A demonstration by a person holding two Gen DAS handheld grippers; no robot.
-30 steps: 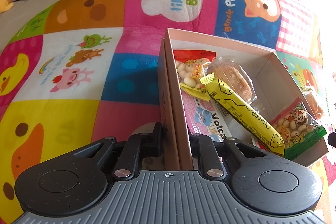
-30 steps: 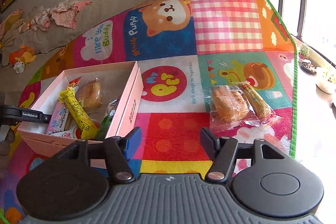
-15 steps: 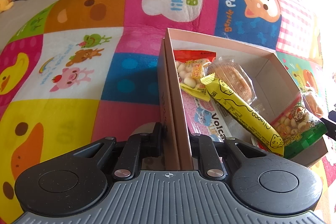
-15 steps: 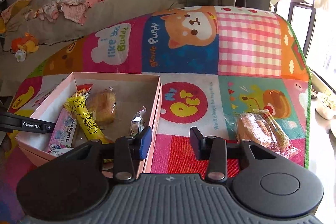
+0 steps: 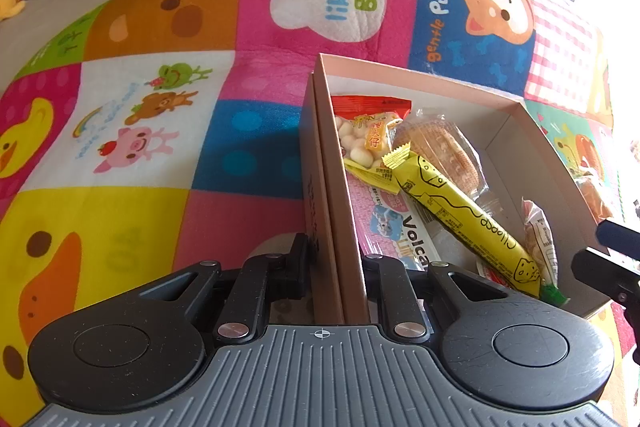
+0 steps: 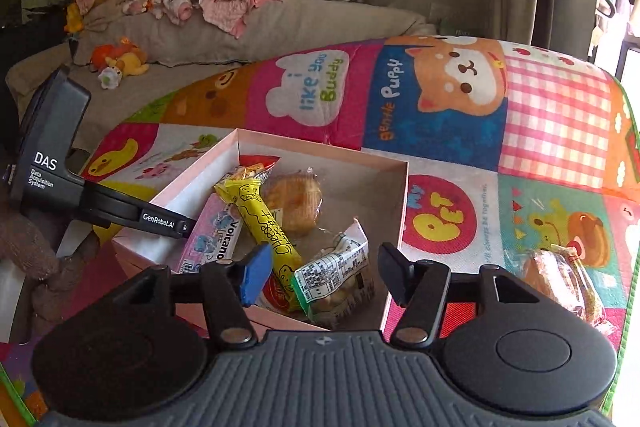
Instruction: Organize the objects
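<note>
While the left gripper (image 5: 334, 267) pinches the near side wall of the pink box (image 5: 420, 75), one finger outside and one inside, the box looks pinned to the play mat (image 5: 160, 131), probably so it cannot slide as snacks go in. Left wrist view: inside lie a yellow snack stick (image 5: 460, 211), a wrapped cake (image 5: 448, 151), a red-topped bag of puffs (image 5: 368, 131) and a pink Volcano pack (image 5: 400, 227), all piled toward the near half. A small packet (image 5: 540, 231) leans against the right wall. Dark parts of the right gripper (image 5: 612, 255) poke in at the right edge.

Right wrist view: the right gripper (image 6: 318, 271) hangs above the near right corner of the box (image 6: 320, 151), its fingers apart with nothing pinched; they no longer seem to be narrowing. A small packet with a printed label (image 6: 336, 267) sits below the gap, tilted onto the yellow stick (image 6: 264, 223), apart from both pads, so it reads as dropped in, not held. The left gripper's arm (image 6: 120, 211) clamps the far-left wall. Outside the box, on the mat at right, a second wrapped cake and a thin snack bar (image 6: 560, 275) lie together, well apart from the box; my guess is those go in next.
</note>
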